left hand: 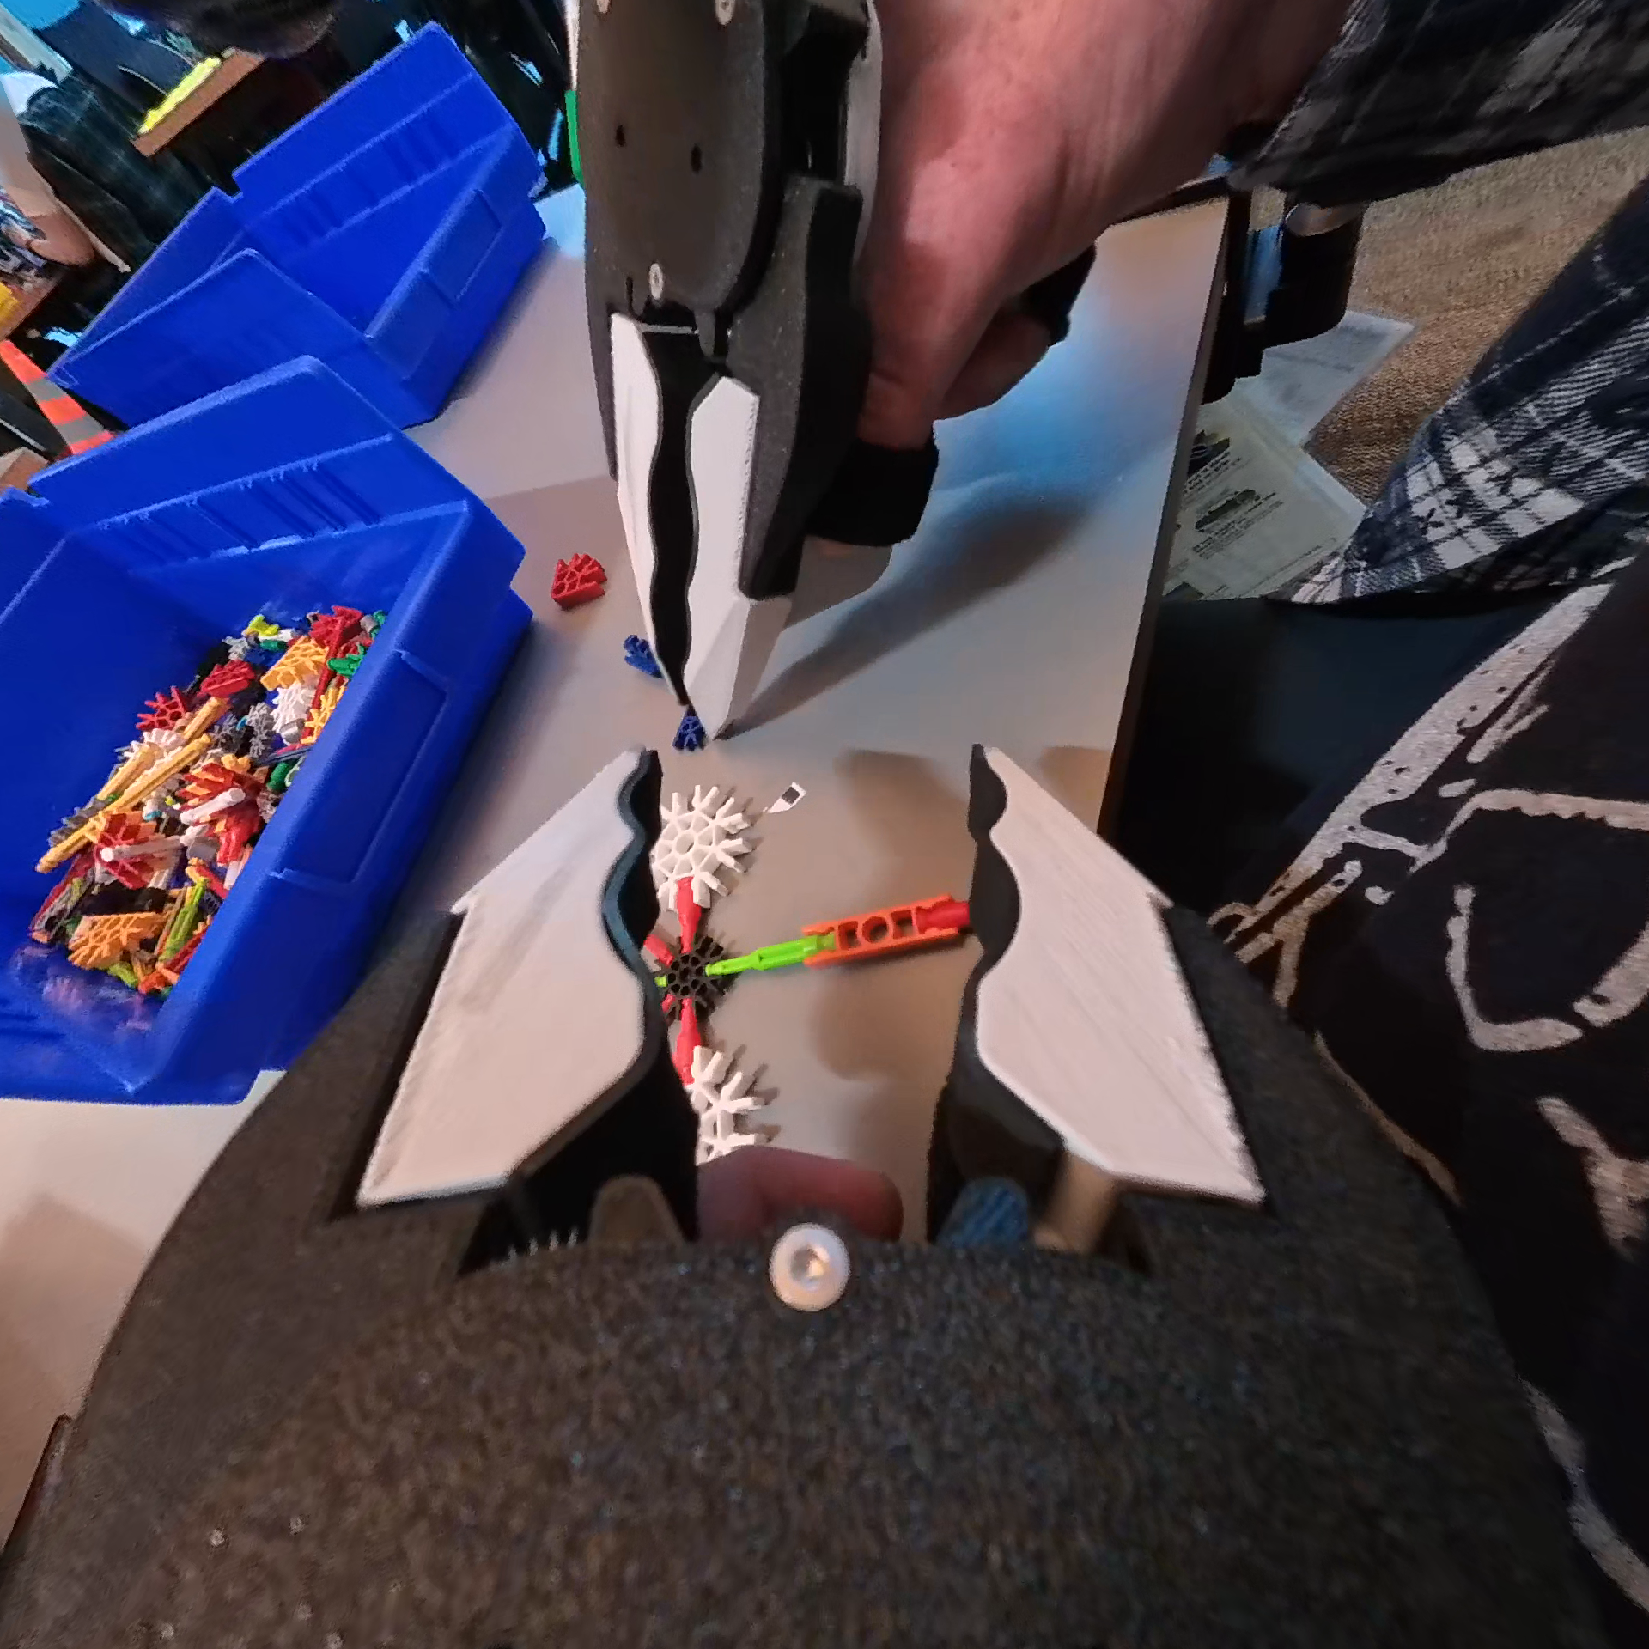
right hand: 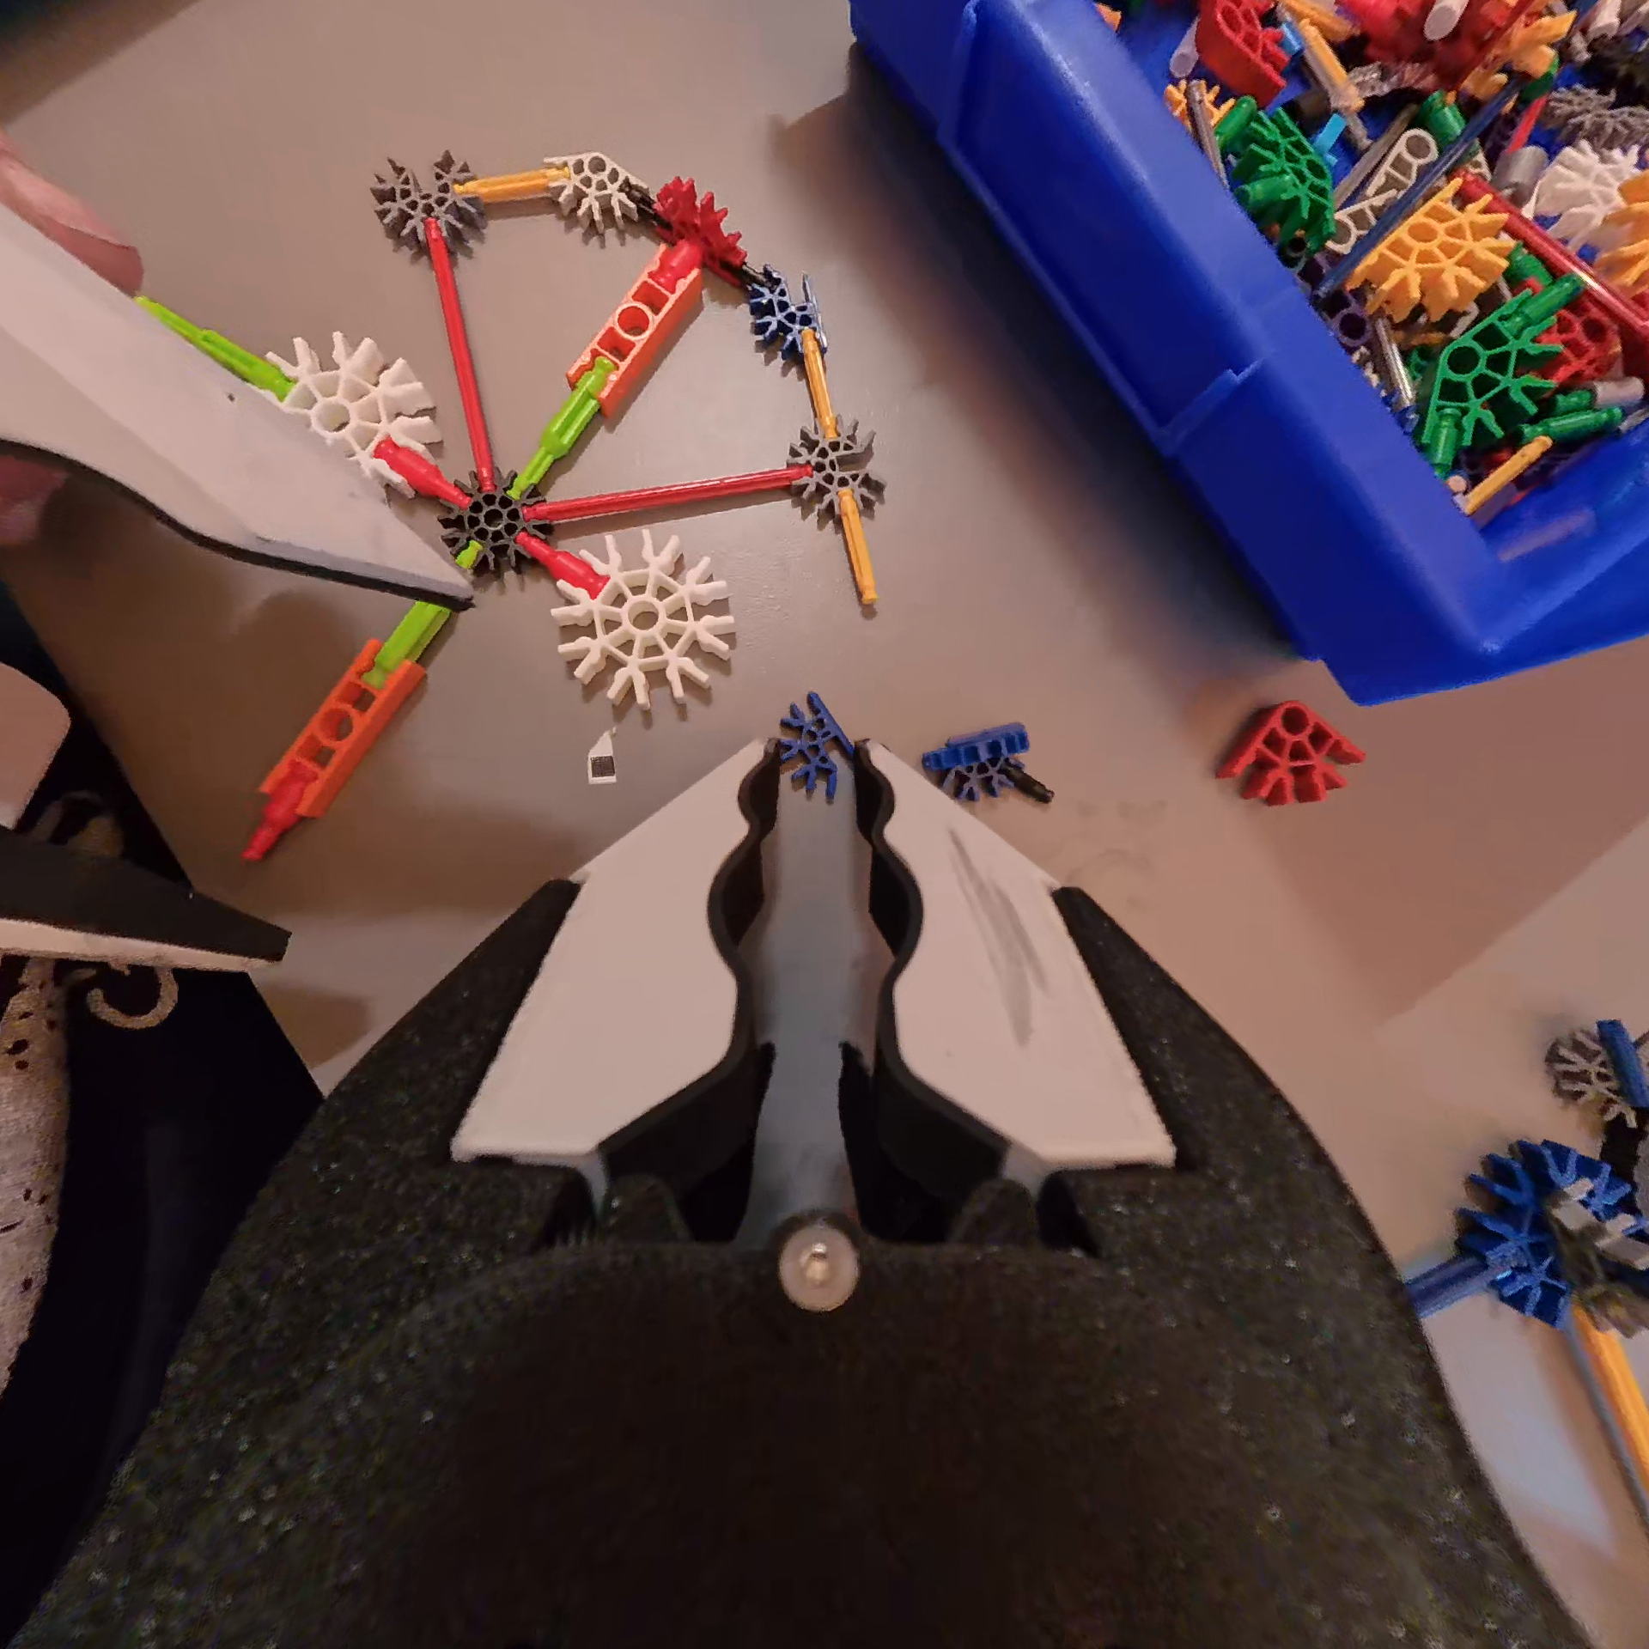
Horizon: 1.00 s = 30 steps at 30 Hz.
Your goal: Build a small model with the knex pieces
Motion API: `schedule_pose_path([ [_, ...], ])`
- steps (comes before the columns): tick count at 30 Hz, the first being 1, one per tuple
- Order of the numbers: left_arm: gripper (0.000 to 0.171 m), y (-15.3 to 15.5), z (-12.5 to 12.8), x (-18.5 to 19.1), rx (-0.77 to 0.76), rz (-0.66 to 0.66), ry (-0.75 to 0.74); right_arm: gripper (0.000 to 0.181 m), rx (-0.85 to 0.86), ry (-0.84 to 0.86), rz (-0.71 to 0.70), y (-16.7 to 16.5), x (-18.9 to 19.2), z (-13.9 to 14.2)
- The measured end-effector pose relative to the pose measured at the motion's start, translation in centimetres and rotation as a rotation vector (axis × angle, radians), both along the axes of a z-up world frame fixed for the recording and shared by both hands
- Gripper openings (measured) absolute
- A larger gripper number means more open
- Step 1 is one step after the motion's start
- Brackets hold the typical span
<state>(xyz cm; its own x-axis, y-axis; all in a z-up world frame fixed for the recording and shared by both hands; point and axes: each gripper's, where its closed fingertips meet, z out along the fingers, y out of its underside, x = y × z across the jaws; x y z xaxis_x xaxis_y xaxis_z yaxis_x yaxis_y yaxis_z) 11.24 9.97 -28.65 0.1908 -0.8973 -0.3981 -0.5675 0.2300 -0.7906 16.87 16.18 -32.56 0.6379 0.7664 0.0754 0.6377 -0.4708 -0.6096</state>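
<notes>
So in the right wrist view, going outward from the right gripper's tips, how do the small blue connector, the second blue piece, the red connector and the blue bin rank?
1. Small blue connector, between the right gripper tips.
2. Second blue piece, just to the right.
3. Red connector, farther right.
4. Blue bin, upper right.

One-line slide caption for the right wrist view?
Right gripper closed on a small blue connector on the table, beside a flat rod-and-connector assembly and a blue parts bin.

Parts bin [right hand: 1160, 294] at table's [right hand: 1026, 580] far right, rod-and-connector assembly [right hand: 491, 517] far left, small connector [right hand: 814, 745] between right gripper [right hand: 814, 758] fingertips, two loose connectors [right hand: 981, 758] right of it.
</notes>
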Motion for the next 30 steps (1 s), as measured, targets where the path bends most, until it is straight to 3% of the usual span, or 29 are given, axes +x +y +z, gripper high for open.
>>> schedule_pose_path([
  [6, 0.068, 0.0, 0.0, -0.2, -0.008, -0.002, -0.013, 0.029, -0.045, 0.01, -0.016, -0.8, -0.3, 0.0],
  [21, 0.068, -0.5, 0.1, -0.1, -0.019, -0.009, -0.032, 0.029, -0.099, 0.034, 0.009, -1.5, -0.4, 0.2],
  [30, 0.068, -0.7, 0.0, 0.4, -0.021, -0.014, -0.026, 0.03, -0.041, 0.015, 0.056, -0.6, -0.5, 0.7],
])
